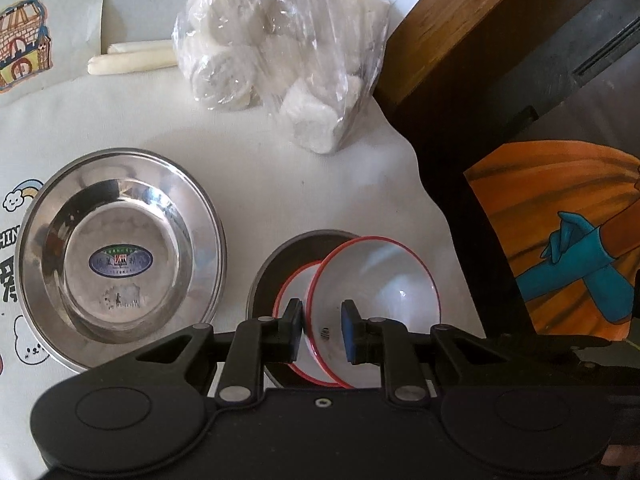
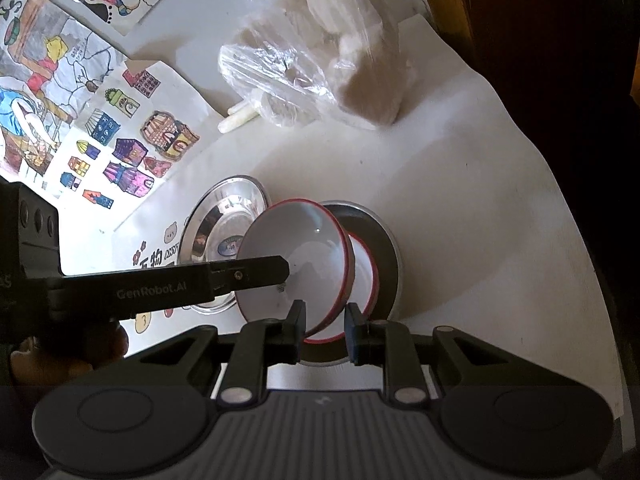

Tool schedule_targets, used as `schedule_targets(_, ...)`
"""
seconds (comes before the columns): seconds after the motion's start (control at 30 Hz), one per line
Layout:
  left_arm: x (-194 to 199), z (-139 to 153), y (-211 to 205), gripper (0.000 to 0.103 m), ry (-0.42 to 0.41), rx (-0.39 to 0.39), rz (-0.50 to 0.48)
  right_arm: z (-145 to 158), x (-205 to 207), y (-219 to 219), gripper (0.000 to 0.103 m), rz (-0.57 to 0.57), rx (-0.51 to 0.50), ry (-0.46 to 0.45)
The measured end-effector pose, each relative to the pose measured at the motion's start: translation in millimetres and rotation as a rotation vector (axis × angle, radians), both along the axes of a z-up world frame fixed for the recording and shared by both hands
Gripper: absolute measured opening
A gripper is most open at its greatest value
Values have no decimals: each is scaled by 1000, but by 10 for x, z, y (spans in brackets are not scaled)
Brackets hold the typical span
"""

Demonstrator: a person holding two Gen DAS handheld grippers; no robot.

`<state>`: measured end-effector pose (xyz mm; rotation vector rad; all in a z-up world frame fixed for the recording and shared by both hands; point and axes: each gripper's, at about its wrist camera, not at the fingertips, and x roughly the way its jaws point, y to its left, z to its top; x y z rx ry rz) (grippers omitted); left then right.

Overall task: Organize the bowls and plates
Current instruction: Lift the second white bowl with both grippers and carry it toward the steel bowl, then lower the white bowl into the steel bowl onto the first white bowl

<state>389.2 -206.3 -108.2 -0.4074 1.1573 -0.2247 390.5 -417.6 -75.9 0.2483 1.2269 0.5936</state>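
- Here, the left gripper [image 1: 321, 330] and the right gripper [image 2: 324, 330] each clamped the rim of one tilted red-rimmed bowl [image 1: 376, 284].
- The bowl hung above a second red-rimmed bowl [image 2: 366, 276] resting in a steel plate [image 2: 390, 256].
- An empty steel plate [image 1: 120, 260] lay alongside on the worktop [image 1: 280, 184].

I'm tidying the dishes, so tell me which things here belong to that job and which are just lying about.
For the job: red-rimmed bowl held by both grippers, second red-rimmed bowl under it, dark plate beneath, steel plate.

Lying about: bag of white buns, white sticks, coloured drawings.
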Motion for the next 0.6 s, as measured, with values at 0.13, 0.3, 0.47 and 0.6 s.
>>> schedule_targets(0.13,-9,-31,-25,21,13,7,-7,-9,-13,-4,23,0,-4,6)
schedule_targets(0.3,2,-54,-75,21,27,31,-26,-32,-4,3,23,0,-12,15)
schedule_targets(0.47,6,-64,-100,21,29,43,-43,-56,-3,-20,23,-4,-17,25)
schedule_targets(0.6,17,-73,-120,22,35,53,-50,-72,8,-23,23,-3,-20,33)
